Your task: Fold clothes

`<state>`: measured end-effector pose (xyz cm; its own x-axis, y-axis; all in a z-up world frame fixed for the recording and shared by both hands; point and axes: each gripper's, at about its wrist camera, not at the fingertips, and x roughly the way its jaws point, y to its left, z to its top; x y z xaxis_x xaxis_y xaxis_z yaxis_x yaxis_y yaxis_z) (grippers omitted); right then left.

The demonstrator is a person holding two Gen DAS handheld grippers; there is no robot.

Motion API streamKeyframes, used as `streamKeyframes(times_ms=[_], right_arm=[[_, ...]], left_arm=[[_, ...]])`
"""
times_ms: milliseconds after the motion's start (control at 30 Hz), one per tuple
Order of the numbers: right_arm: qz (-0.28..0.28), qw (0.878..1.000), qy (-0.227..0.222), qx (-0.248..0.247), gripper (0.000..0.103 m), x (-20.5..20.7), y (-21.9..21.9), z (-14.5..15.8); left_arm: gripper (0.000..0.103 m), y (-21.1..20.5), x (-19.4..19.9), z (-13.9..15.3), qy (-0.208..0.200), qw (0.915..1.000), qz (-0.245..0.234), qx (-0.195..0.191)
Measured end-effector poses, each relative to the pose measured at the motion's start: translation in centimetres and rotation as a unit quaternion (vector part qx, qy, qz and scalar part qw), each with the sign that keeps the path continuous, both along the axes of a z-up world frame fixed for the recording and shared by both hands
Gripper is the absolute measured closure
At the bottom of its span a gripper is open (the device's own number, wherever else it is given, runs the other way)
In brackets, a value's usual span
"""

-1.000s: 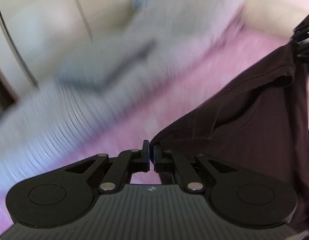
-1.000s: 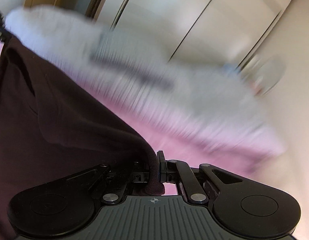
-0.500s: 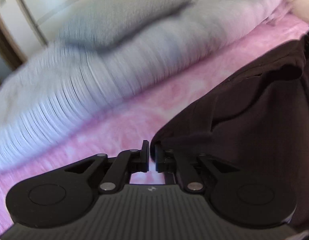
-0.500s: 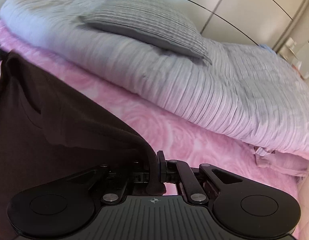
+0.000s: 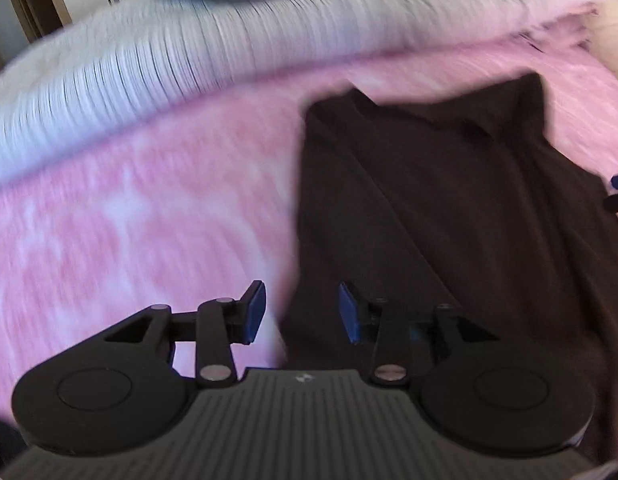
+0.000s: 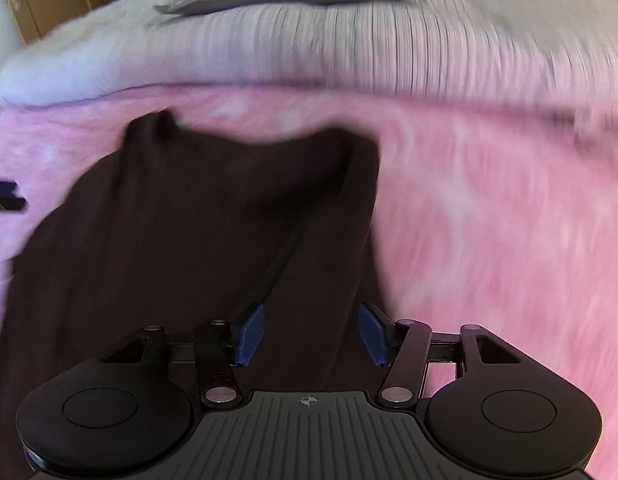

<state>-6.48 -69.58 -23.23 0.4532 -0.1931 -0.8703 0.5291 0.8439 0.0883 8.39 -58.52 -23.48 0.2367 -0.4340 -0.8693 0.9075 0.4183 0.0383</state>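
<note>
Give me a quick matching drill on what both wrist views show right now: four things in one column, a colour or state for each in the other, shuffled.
Things:
1. garment
2. bed cover
3. ribbed duvet
4. left gripper

Colours or states:
A. pink
B. jaws apart, holding nothing
C. dark brown, lying on the bed
D. pale grey, bunched at the far side

Pairs: 1-C, 2-A, 3-D, 4-B
</note>
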Motion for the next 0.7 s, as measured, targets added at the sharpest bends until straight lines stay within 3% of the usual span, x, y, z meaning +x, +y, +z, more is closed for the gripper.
streamKeyframes(times_ms=[133, 233, 300, 367, 433, 467, 533, 567, 600, 700], right_arm=[[-0.033, 0.997, 0.012, 0.066, 0.047, -6.3, 5.6, -0.3], [-0.082, 0.988, 0.011, 0.128, 0.047, -10.3, 9.0, -0.6], [-0.093, 0.986, 0.009, 0.140, 0.047, -11.1, 10.0, -0.7], [-0.097, 0.985, 0.010, 0.145, 0.047, -11.6, 10.7, -0.8], [-0.100, 0.984, 0.011, 0.149, 0.047, -12.0, 11.4, -0.9], [-0.102, 0.983, 0.011, 0.151, 0.047, -12.2, 11.7, -1.0], [-0.105, 0.982, 0.012, 0.155, 0.047, -12.6, 12.4, -1.1], [-0.107, 0.982, 0.012, 0.157, 0.047, -12.8, 12.8, -1.1], [-0.108, 0.981, 0.012, 0.159, 0.047, -13.0, 13.1, -1.2], [-0.095, 0.983, 0.023, 0.154, 0.047, -12.6, 13.7, -1.6]], left_arm=[[0.059, 4.1, -6.0, 0.1, 0.109, 0.9938, 0.023, 0.001], [0.055, 4.6, -9.5, -1.0, 0.179, 0.9825, 0.051, -0.007], [0.054, 4.3, -11.4, -2.1, 0.225, 0.9721, 0.067, -0.011], [0.052, 3.4, -12.8, -3.4, 0.254, 0.9636, 0.082, -0.008], [0.054, 2.3, -14.0, -4.8, 0.247, 0.9645, 0.090, 0.020], [0.056, 1.8, -14.5, -5.2, 0.248, 0.9634, 0.096, 0.030], [0.072, 1.5, -15.3, -5.7, 0.249, 0.9626, 0.099, 0.037], [0.097, 1.4, -15.7, -5.7, 0.241, 0.9654, 0.091, 0.039], [0.103, 1.5, -15.9, -5.5, 0.236, 0.9671, 0.087, 0.041], [0.103, 2.9, -15.0, -3.4, 0.241, 0.9681, 0.067, 0.020]])
